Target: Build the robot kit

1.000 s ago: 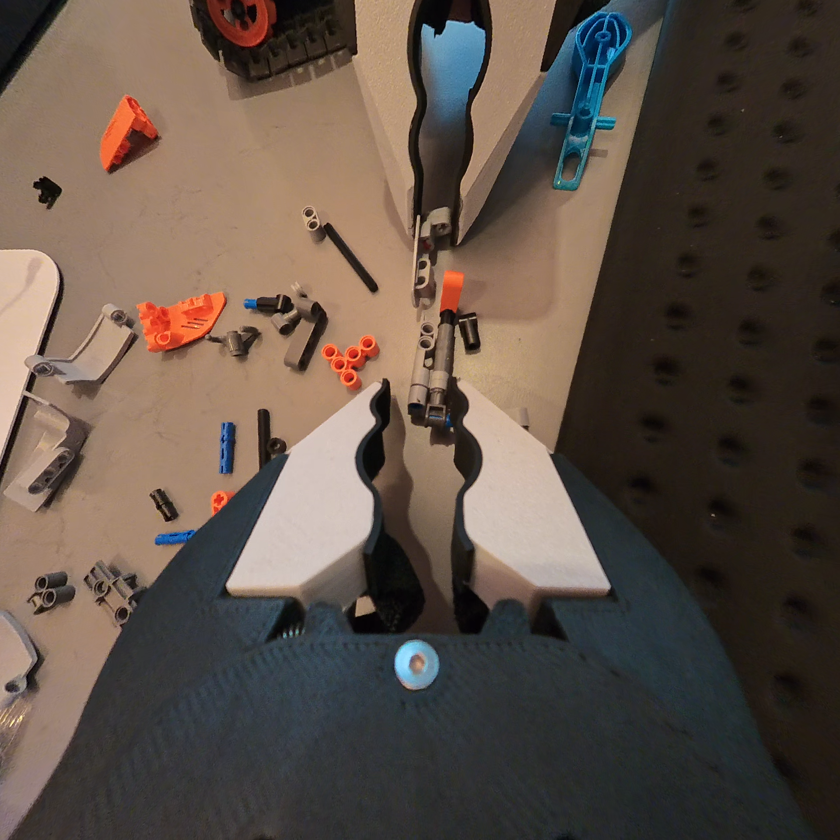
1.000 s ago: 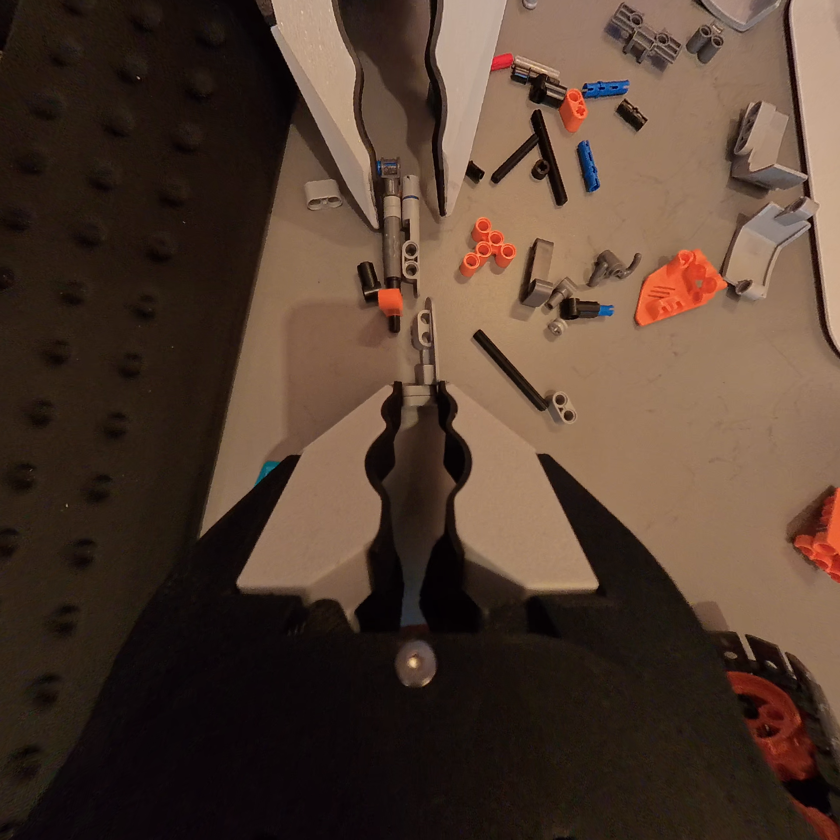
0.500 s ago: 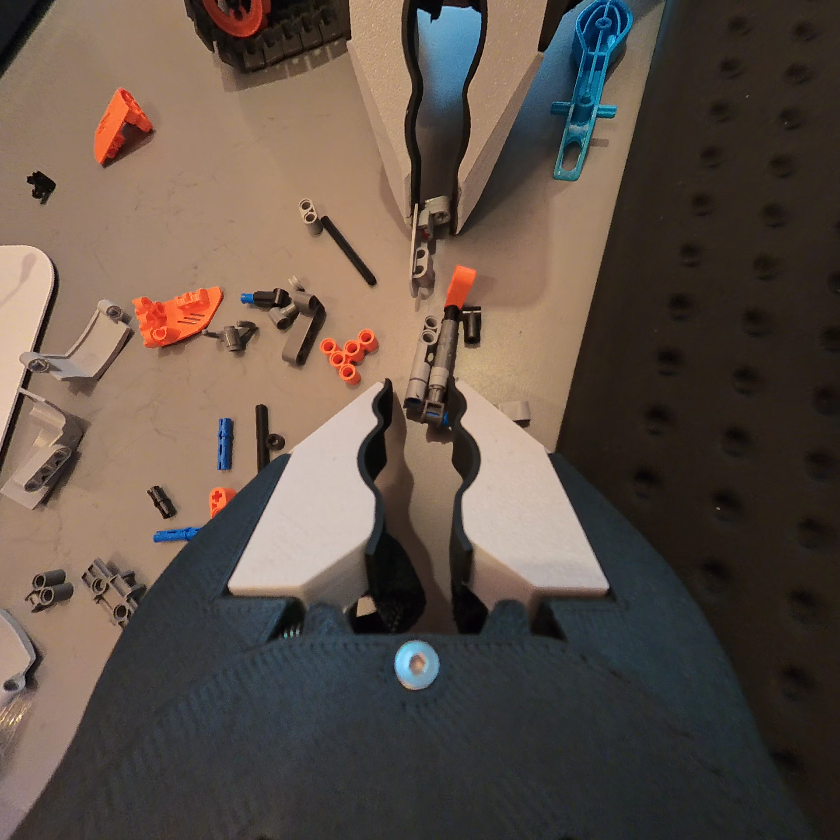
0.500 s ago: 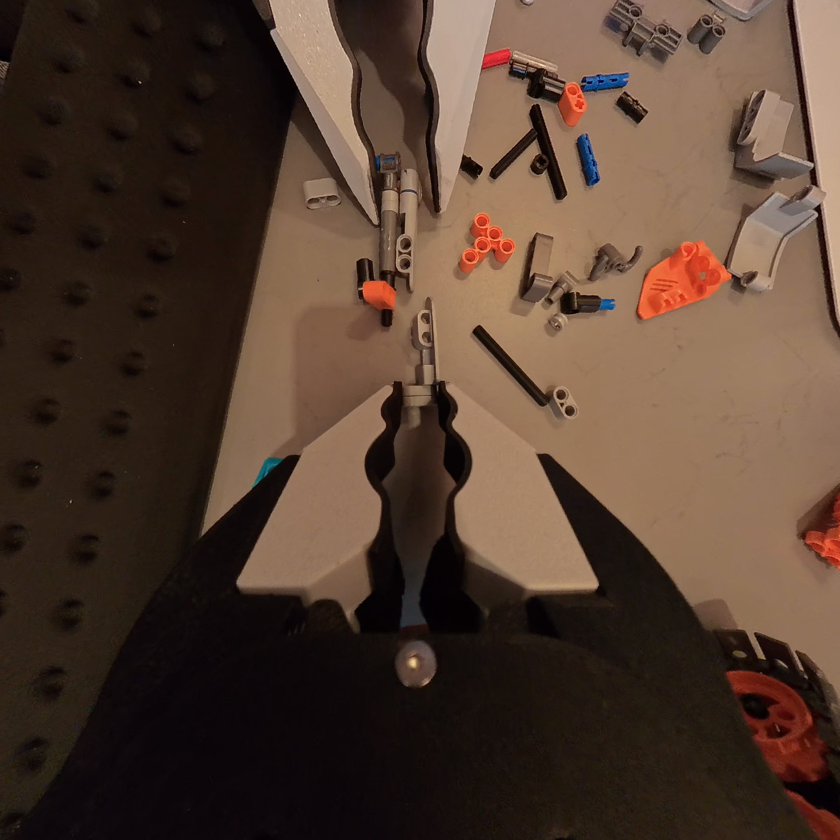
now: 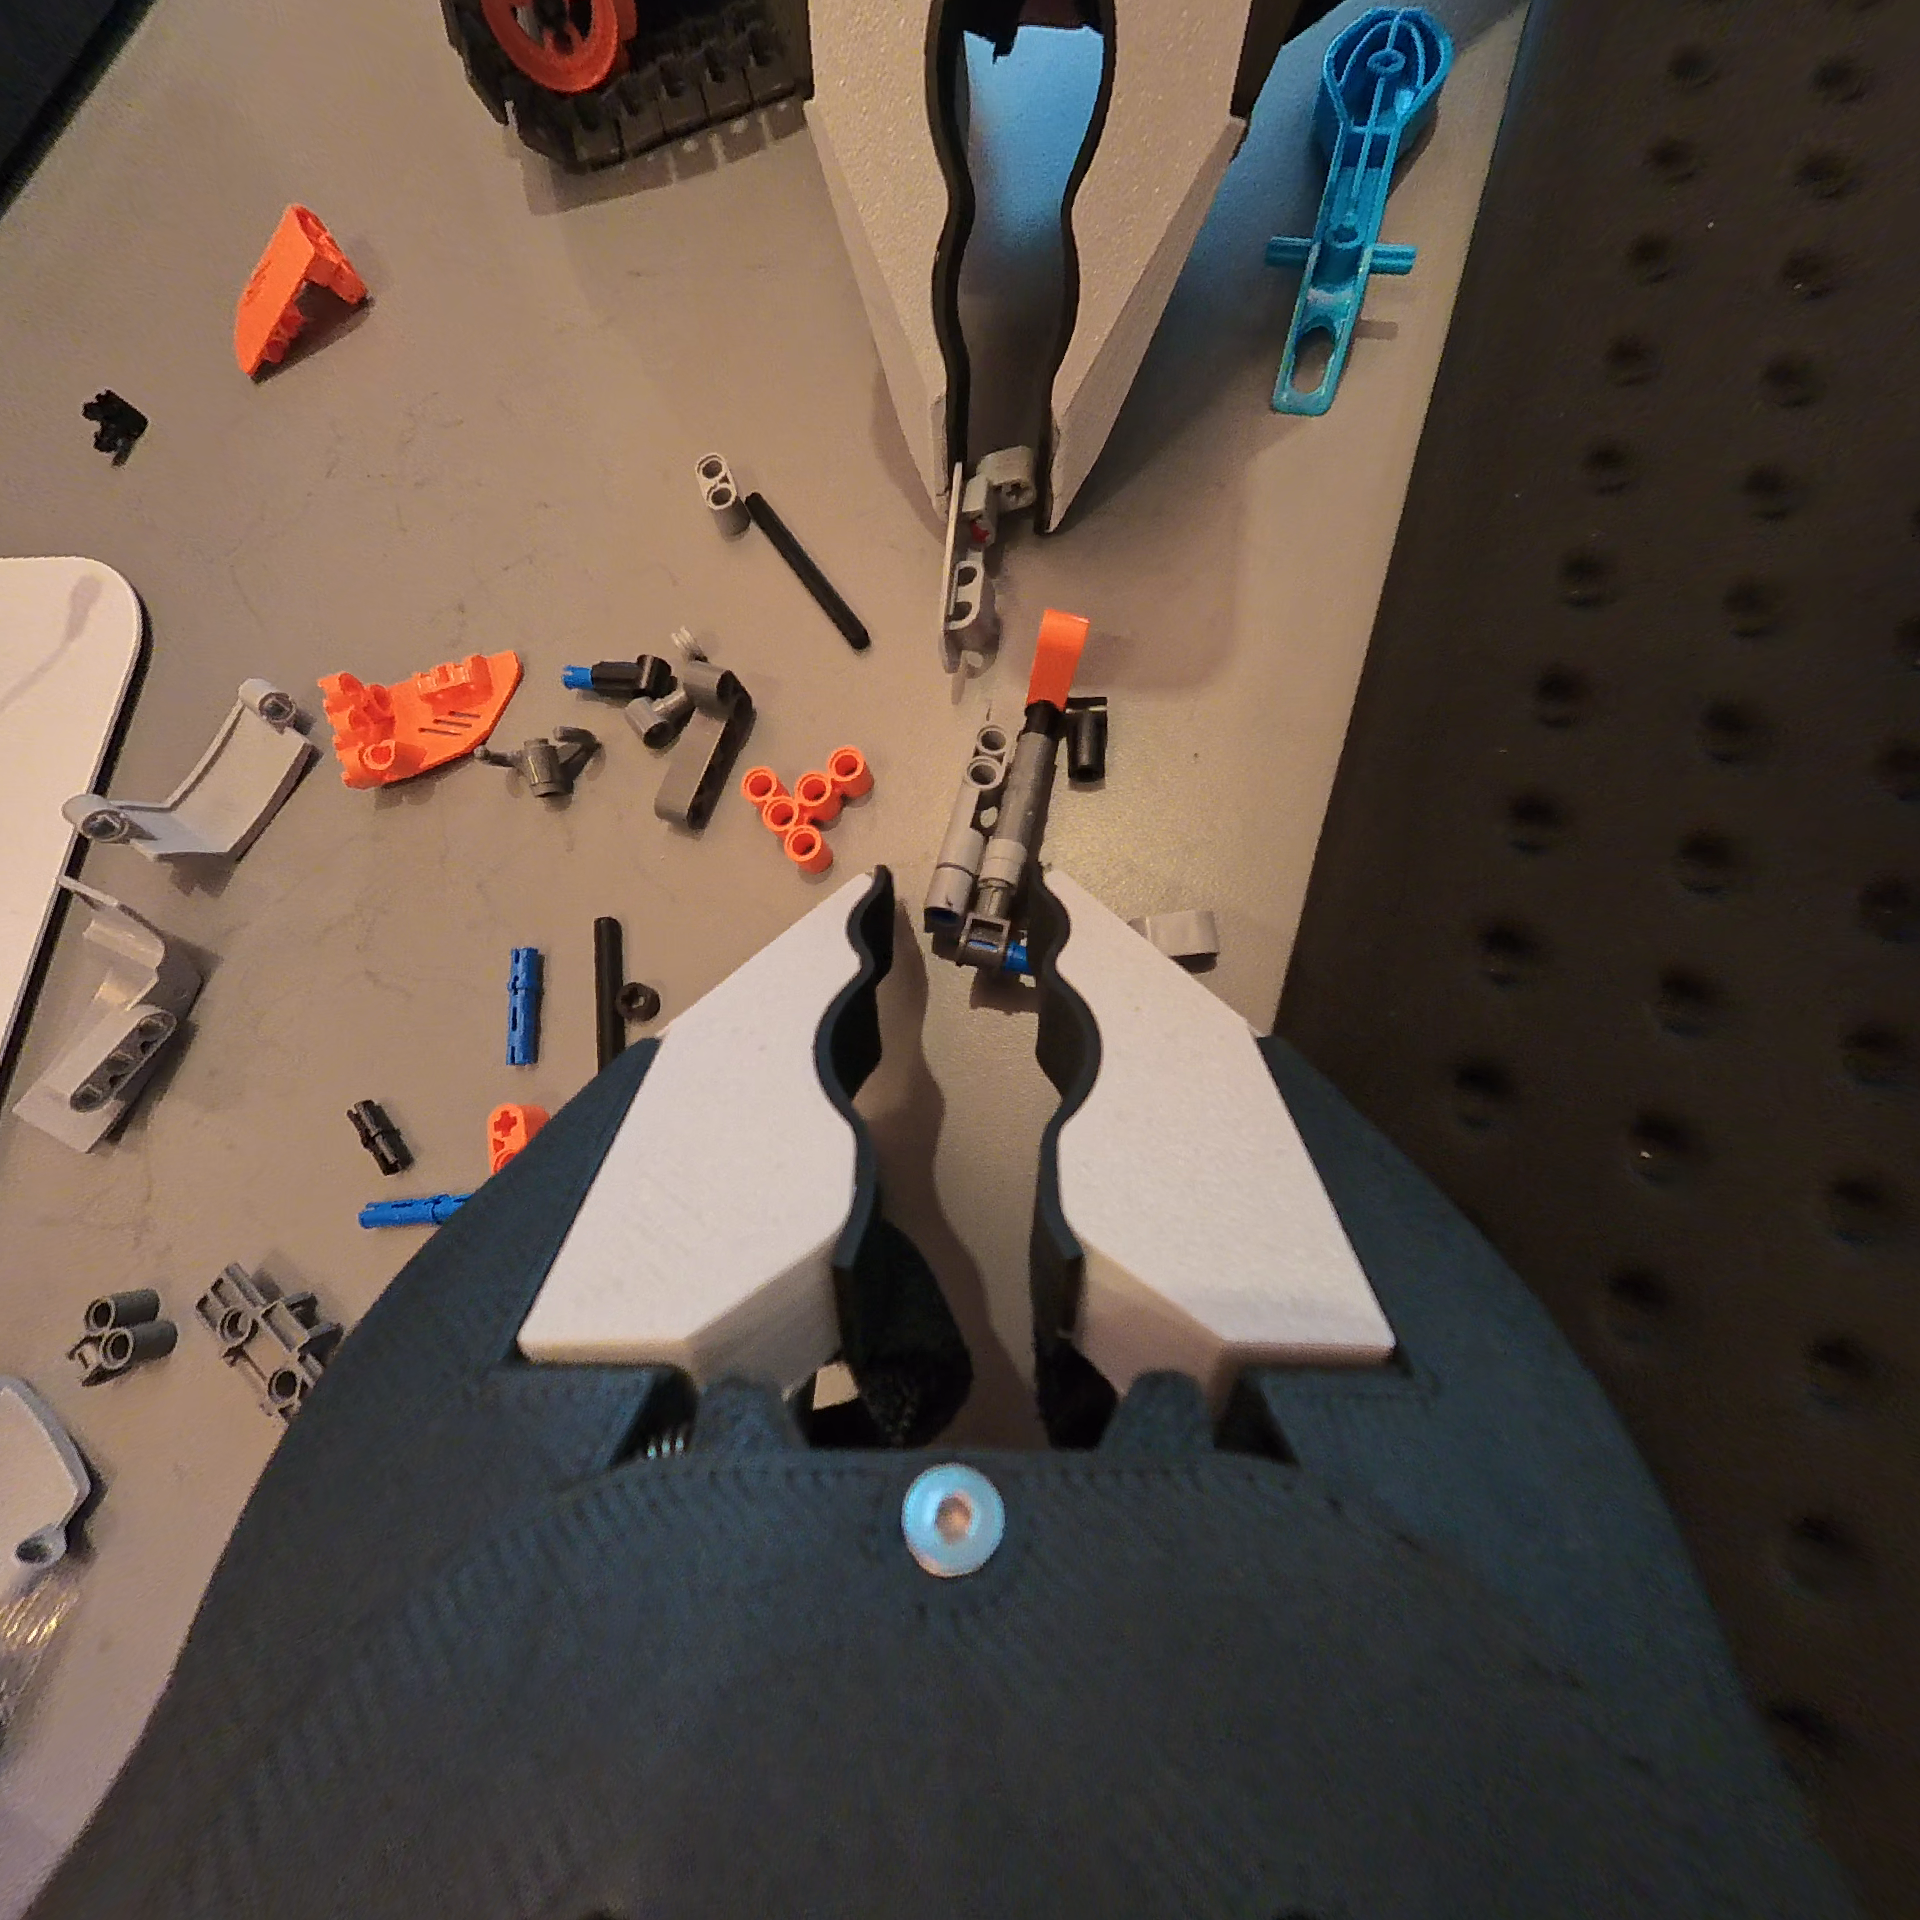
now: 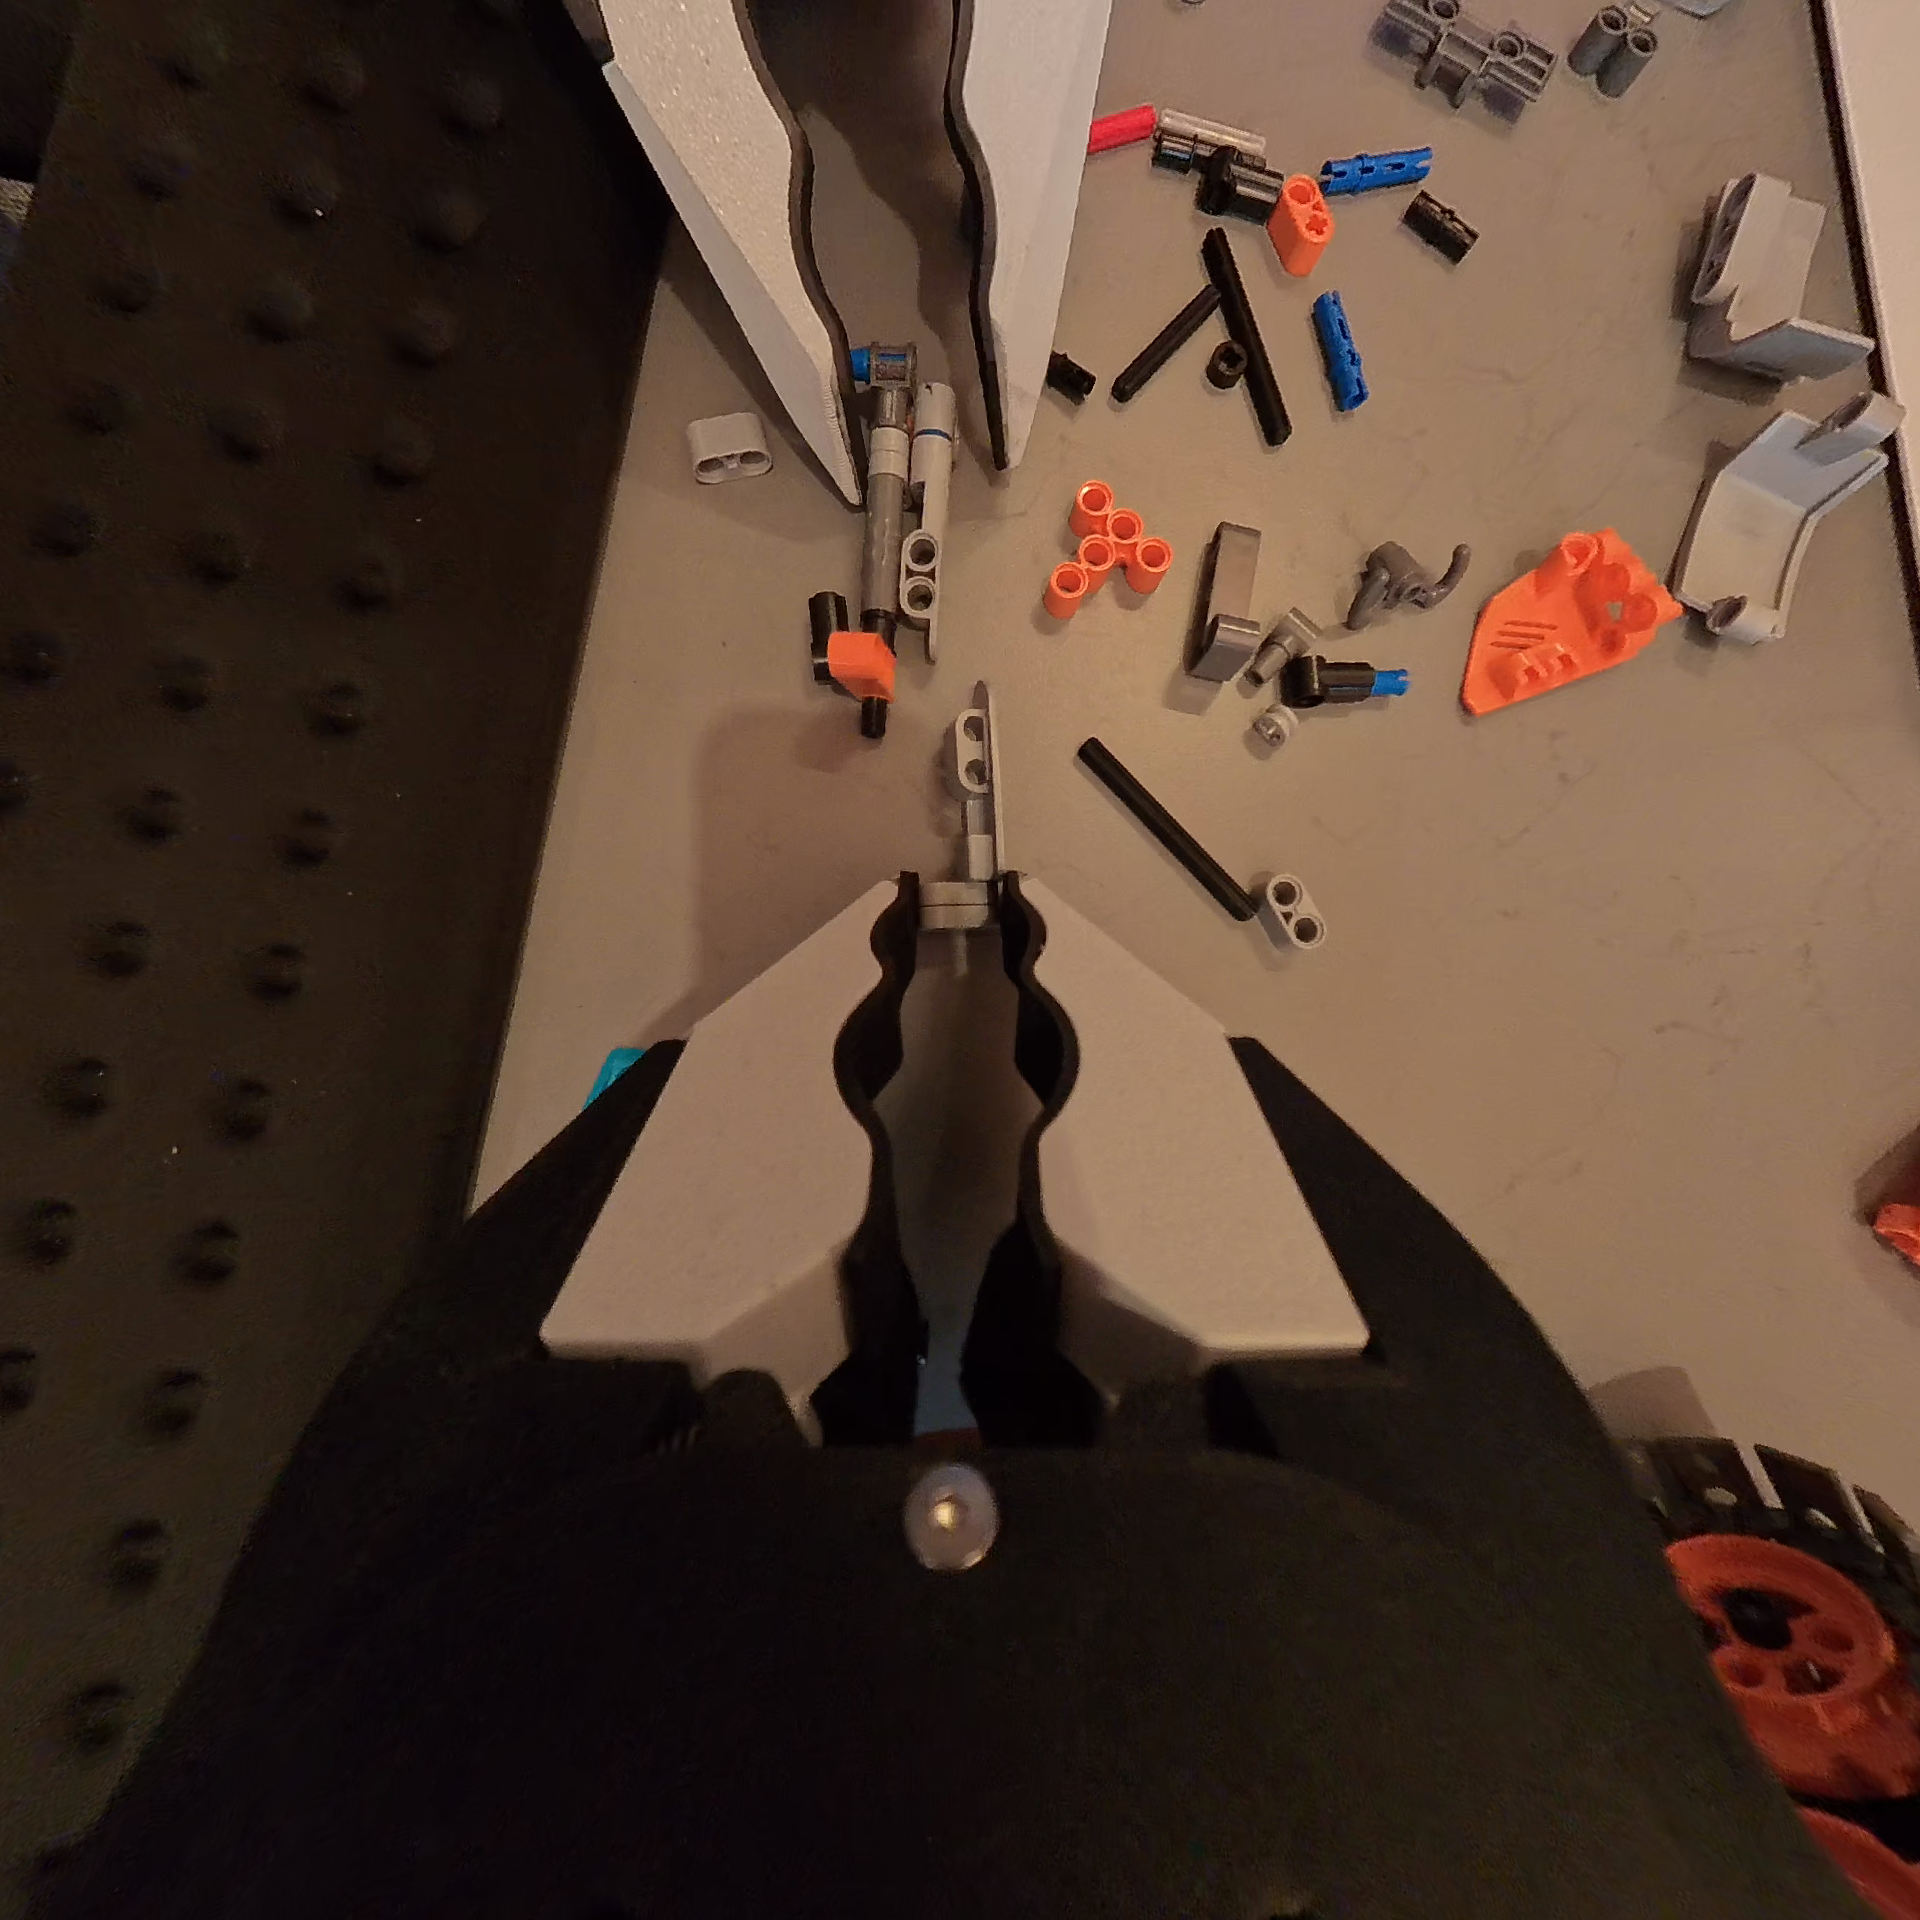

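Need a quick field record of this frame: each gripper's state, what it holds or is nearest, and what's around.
left gripper: open, tips either side of the end of a grey rod assembly with an orange tip
right gripper: shut on small grey piece
surface: grey table, dark studded mat beside it
nearby: orange connector cluster, black axle, blue tool, orange panel

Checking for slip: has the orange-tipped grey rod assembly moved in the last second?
Yes. The grey rod assembly pivoted: its orange tip swung away from the orange connector cluster, toward the dark studded mat; its end at the left hand-held gripper barely shifted.
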`<act>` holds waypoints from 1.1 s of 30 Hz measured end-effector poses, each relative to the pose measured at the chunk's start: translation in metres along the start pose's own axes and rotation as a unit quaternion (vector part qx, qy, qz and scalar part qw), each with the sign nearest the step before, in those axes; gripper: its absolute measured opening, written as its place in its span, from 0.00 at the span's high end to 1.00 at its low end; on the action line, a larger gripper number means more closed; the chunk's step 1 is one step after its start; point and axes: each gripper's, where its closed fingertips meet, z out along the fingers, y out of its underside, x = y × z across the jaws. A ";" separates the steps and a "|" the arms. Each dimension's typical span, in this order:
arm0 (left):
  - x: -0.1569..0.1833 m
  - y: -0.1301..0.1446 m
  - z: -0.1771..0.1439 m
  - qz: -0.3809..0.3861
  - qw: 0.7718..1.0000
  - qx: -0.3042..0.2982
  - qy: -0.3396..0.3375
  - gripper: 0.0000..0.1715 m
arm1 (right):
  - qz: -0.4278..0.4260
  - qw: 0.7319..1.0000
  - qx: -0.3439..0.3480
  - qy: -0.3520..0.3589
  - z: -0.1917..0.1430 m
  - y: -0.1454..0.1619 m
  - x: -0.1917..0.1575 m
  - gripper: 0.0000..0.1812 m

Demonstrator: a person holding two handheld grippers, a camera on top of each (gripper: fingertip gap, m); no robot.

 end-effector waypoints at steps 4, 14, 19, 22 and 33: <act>-0.001 0.000 -0.002 0.000 1.000 0.003 -0.005 0.86 | 0.006 1.000 0.002 -0.003 0.000 0.000 0.000 0.93; 0.001 0.000 -0.002 0.017 1.000 0.002 -0.006 0.91 | 0.016 1.000 0.006 -0.013 0.001 -0.001 -0.002 0.93; 0.000 -0.002 -0.002 0.056 0.998 -0.002 -0.035 0.91 | 0.025 0.999 0.008 -0.019 0.001 -0.001 -0.002 0.92; 0.000 -0.009 -0.003 0.088 0.995 0.010 -0.053 0.91 | 0.033 0.999 0.009 -0.023 0.000 0.000 -0.002 0.90; -0.010 -0.029 -0.010 0.230 0.957 0.026 -0.178 0.91 | 0.046 0.996 0.067 -0.046 -0.011 -0.020 -0.008 0.89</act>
